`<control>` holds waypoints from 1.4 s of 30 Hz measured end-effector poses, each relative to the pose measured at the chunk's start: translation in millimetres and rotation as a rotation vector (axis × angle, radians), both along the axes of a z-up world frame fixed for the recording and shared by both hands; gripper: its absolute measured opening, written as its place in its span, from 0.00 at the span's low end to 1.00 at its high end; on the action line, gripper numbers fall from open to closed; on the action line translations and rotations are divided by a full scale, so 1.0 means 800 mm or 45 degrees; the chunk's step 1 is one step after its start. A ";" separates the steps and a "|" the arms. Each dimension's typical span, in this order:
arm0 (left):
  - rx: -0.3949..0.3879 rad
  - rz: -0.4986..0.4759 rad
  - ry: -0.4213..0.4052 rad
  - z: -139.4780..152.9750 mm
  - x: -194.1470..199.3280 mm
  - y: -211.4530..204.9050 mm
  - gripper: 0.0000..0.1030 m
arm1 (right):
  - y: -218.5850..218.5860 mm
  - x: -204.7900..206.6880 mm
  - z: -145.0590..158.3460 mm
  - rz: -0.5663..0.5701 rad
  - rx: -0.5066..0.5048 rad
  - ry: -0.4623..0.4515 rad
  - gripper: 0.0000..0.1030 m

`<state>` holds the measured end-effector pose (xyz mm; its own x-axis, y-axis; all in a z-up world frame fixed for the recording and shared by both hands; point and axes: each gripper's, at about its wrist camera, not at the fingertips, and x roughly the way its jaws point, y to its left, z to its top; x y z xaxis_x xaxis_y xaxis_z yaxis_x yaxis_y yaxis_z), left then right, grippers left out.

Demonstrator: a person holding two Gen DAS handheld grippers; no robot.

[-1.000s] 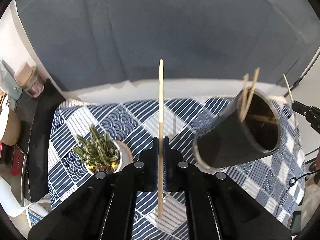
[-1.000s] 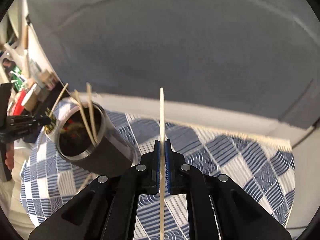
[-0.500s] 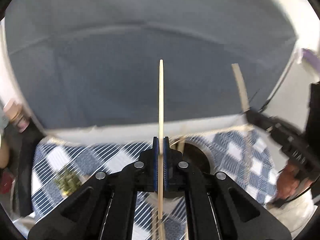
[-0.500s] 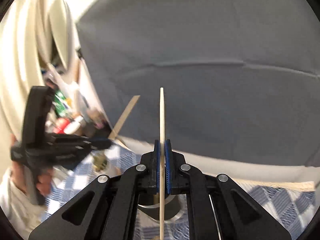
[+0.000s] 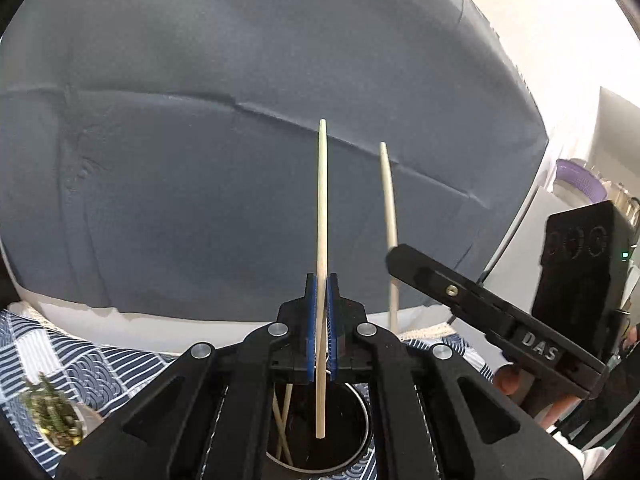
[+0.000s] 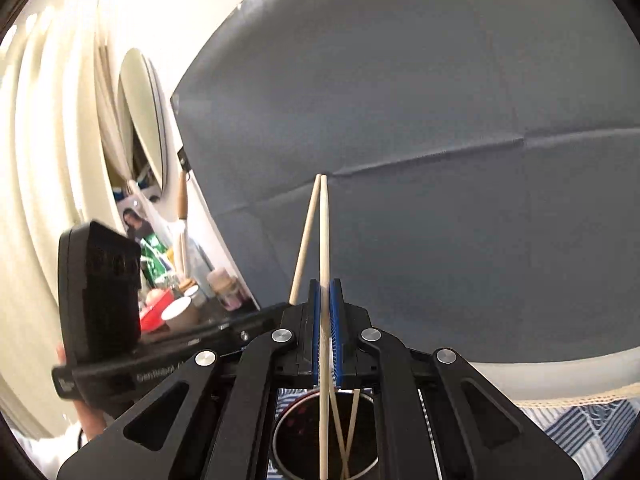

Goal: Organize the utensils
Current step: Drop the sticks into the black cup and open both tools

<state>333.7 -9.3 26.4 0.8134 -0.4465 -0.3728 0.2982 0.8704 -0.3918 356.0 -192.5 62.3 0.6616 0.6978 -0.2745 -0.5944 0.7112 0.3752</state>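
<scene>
My left gripper (image 5: 322,284) is shut on a pale wooden chopstick (image 5: 322,208), held upright with its lower end over the dark metal holder (image 5: 356,444). My right gripper (image 6: 325,288) is shut on a second chopstick (image 6: 324,240), also upright with its lower end over the same holder (image 6: 292,432). Chopsticks stand loose inside the holder. The right gripper (image 5: 400,256) and its chopstick (image 5: 389,200) show in the left wrist view, close on the right. The left gripper's chopstick (image 6: 305,240) and body (image 6: 104,280) show in the right wrist view, on the left.
A blue-and-white patterned cloth (image 5: 60,352) covers the table. A small potted succulent (image 5: 54,420) stands at the left. A grey backdrop (image 5: 200,160) hangs behind. Jars and bottles (image 6: 192,296) crowd a shelf at the far left.
Both grippers have swung in from either side and tilted up. They now stand close together over the holder, each chopstick's lower end above its mouth.
</scene>
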 end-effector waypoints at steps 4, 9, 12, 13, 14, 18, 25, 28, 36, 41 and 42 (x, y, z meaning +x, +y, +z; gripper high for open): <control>-0.014 0.030 -0.023 -0.028 -0.002 -0.002 0.05 | 0.001 0.010 -0.020 -0.001 0.055 0.013 0.05; 0.003 0.020 -0.015 -0.055 -0.008 -0.005 0.05 | 0.000 0.009 -0.049 0.003 0.070 0.037 0.05; 0.039 0.010 0.009 -0.066 -0.015 -0.012 0.05 | 0.000 0.002 -0.066 0.018 0.045 0.069 0.05; 0.034 0.005 0.022 -0.067 -0.014 -0.014 0.05 | 0.002 0.000 -0.070 0.019 0.037 0.083 0.05; 0.031 0.007 0.039 -0.070 -0.016 -0.015 0.05 | 0.003 -0.002 -0.073 0.019 0.026 0.096 0.05; 0.041 0.002 0.072 -0.072 -0.024 -0.015 0.05 | 0.009 -0.010 -0.081 0.020 -0.038 0.118 0.05; 0.120 0.023 0.099 -0.064 -0.043 -0.002 0.05 | 0.005 -0.021 -0.078 0.001 -0.122 0.138 0.08; 0.144 0.040 0.104 -0.056 -0.053 0.003 0.11 | 0.001 -0.025 -0.069 -0.012 -0.134 0.140 0.09; 0.181 0.088 0.121 -0.035 -0.082 0.029 0.47 | -0.007 -0.057 -0.039 -0.112 -0.234 0.124 0.46; 0.251 0.088 0.171 -0.033 -0.096 0.047 0.75 | -0.019 -0.086 -0.034 -0.209 -0.275 0.163 0.70; 0.261 0.094 0.180 -0.033 -0.100 0.052 0.83 | -0.021 -0.095 -0.033 -0.245 -0.279 0.174 0.79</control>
<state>253.4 32.3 -0.3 0.7744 -0.2913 -0.5616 0.1858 0.9533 -0.2382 280.1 -209.0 35.6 0.7226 0.4779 -0.4995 -0.3958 0.8784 0.2679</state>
